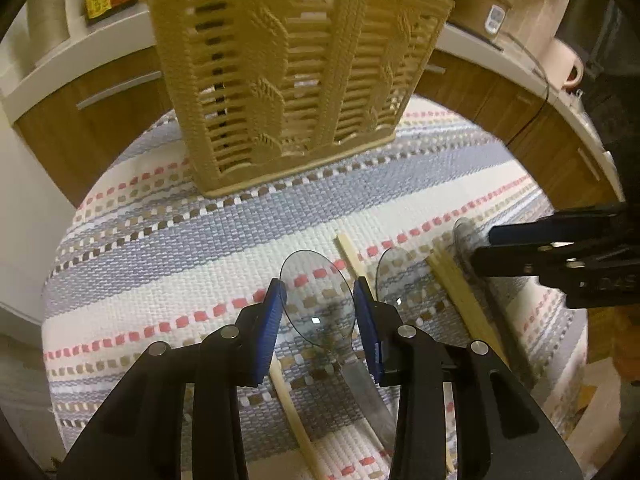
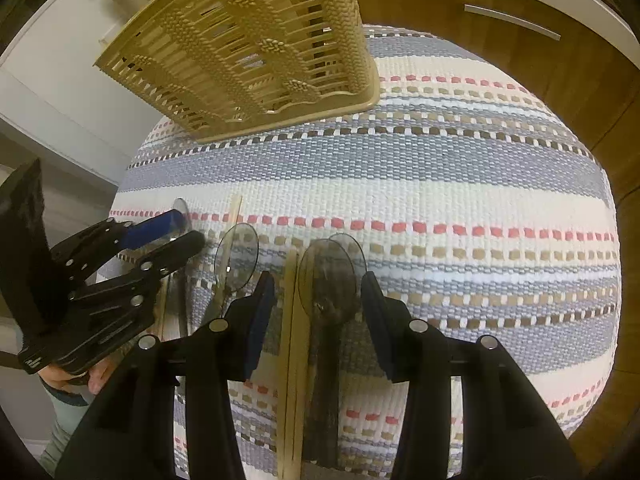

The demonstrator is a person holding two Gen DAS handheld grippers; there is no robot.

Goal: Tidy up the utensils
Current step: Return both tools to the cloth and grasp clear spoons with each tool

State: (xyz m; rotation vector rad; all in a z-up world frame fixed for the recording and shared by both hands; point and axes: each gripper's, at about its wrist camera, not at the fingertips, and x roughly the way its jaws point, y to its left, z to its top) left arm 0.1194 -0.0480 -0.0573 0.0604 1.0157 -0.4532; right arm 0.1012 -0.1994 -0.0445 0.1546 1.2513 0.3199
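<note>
The basket (image 1: pixel 296 80) stands on the mat (image 1: pixel 160 240) at the far side. Nearer, spoons and chopsticks lie side by side on the mat. One spoon (image 1: pixel 320 304) lies between the left hand-held gripper's (image 1: pixel 320 300) fingers. A chopstick (image 1: pixel 352 260) lies just right of it, then another spoon (image 1: pixel 400 280).

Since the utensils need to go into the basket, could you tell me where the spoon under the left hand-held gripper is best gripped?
Grip the shiny metal spoon at its narrow neck, just below the bowl, coming from above with one pad on each side. It lies flat on the striped woven mat; the bowl is broad and rounded, so the pads would likely slip there.
</note>
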